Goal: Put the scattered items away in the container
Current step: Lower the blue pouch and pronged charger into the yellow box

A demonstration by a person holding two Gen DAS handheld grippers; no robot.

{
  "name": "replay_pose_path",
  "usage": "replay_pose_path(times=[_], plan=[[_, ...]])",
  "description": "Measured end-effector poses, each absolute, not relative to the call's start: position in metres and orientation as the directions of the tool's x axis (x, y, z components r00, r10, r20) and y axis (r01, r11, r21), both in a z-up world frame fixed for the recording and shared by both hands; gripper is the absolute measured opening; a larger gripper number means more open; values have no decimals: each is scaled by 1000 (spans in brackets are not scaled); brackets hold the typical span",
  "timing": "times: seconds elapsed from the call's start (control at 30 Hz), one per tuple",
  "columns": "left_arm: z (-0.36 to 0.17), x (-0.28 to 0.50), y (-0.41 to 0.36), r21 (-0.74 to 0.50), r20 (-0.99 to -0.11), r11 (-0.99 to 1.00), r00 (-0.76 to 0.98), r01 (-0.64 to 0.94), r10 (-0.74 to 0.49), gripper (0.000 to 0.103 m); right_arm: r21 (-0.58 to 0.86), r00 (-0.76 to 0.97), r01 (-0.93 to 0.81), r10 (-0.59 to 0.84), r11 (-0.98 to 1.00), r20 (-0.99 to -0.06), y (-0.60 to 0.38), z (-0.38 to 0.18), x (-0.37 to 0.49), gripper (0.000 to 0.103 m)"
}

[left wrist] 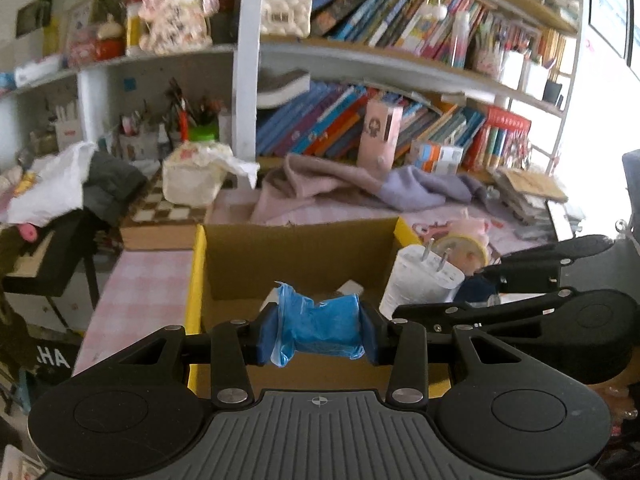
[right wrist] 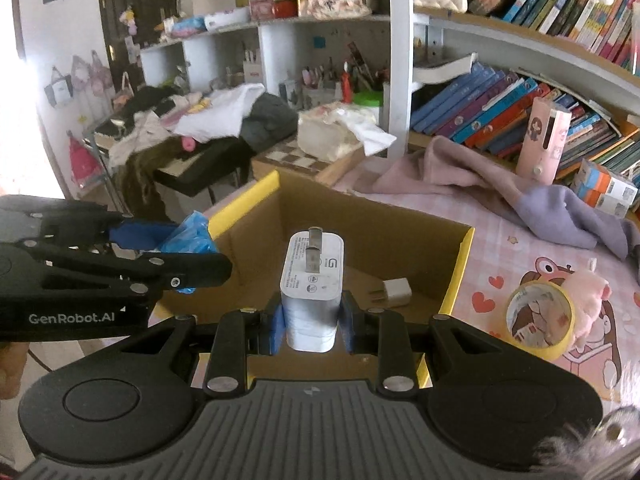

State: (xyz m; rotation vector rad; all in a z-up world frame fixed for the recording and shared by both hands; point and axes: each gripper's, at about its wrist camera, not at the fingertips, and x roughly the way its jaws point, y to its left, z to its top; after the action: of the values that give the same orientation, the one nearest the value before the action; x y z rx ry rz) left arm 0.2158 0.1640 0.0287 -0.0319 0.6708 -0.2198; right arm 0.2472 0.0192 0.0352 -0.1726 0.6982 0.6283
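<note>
Blue roll [left wrist: 316, 330] clamped in left gripper [left wrist: 318, 332], charger [right wrist: 312, 288] in right gripper [right wrist: 312, 320]. Both to be released low inside box [right wrist: 460, 264], clear of rim.

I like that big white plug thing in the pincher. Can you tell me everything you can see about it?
The white charger is a chunky block with rounded corners that looks like smooth plastic. Two flat metal prongs stick out of its far end, which bears small grey print and a logo. It is off the ground, pinched at its sides by the right gripper and its blue pads, over the open cardboard box. Only the pads touch it. A smaller white plug lies in the box below.
</note>
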Motion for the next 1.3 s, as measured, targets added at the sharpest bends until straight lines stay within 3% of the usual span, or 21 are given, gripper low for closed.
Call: replay_pose_path(times=[0.37, 0.7, 1.03, 1.2, 1.23, 1.3], plan=[[-20, 275, 160, -11, -766, 968, 620, 249, -169, 40, 3, 482, -631, 395, 776, -782, 41, -20, 301, 26], [-38, 290, 155, 41, -829, 949, 541, 311, -142, 41, -50, 392, -711, 337, 701, -856, 65, -39, 310, 26], [-39, 289, 156, 73, -839, 943, 532, 325, -118, 42, -66, 408, -707, 329, 704, -852, 71, -38, 303, 27], [-29, 283, 158, 77, -822, 951, 560, 298, -108, 45, -120, 496, -666, 316, 737, -809, 64, -31, 296, 42], [-25, 280, 159, 72, -815, 953, 568, 293, -113, 47, -135, 524, -656, 319, 743, -790, 61, -27, 292, 43], [-16, 272, 161, 83, -792, 963, 603, 258, -94, 61, -158, 572, -642, 330, 751, -751, 56, -17, 282, 43]])
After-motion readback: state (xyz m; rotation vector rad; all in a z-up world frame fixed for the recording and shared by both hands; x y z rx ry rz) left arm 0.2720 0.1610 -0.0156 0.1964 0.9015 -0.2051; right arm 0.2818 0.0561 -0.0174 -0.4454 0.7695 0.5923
